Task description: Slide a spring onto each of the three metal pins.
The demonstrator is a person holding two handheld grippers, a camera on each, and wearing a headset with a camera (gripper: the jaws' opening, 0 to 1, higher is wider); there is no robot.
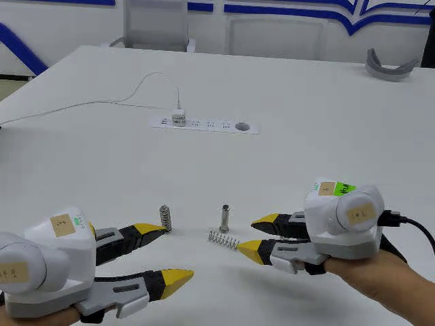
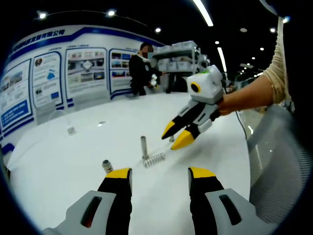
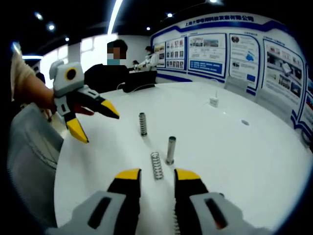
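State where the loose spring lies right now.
In the head view, the loose spring lies flat on the table, just nearer than the bare pin, left of the right gripper.

The left gripper (image 1: 171, 251) has a rounded white-and-grey plastic housing, black jaws with pointed yellow tips, and tan paper labels (image 1: 62, 225) bearing handwritten marks. The right gripper (image 1: 250, 236) is built alike, with a green sticker (image 1: 345, 187) at its twelve o'clock and a black cable (image 1: 414, 227) leaving toward three o'clock. In the left gripper view, a beige sleeve (image 2: 278, 73) shows at two o'clock.
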